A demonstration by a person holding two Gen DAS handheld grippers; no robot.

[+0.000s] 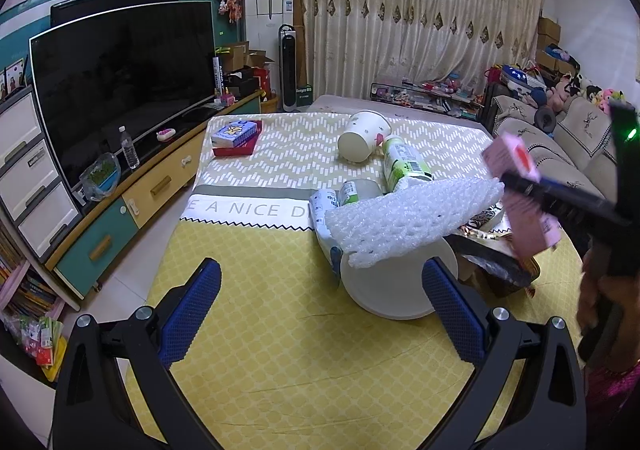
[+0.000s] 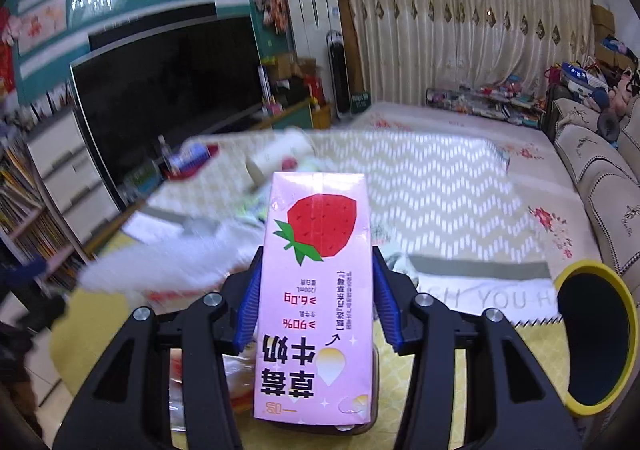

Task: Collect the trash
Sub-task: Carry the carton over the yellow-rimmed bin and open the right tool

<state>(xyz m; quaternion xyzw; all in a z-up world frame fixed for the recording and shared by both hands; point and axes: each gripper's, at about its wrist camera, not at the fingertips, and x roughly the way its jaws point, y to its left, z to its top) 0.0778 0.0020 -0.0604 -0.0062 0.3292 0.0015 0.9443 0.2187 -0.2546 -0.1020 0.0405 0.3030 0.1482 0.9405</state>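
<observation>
The right claw (image 2: 314, 290) grips a pink strawberry milk carton (image 2: 316, 290) between its blue pads, lifted above the bench (image 1: 260, 330). The left claw (image 1: 320, 306) hangs spread wide and empty, facing a white foam sheet (image 1: 412, 218) draped over a white bowl (image 1: 392, 286).

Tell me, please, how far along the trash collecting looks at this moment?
Done: nothing visibly binned; the yellow-rimmed bin looks dark inside. In hand: the right gripper clamps the pink strawberry milk carton; the left gripper is open and empty. Left: the foam sheet, paper cup, green-label bottle and white bowl remain on the table.
</observation>
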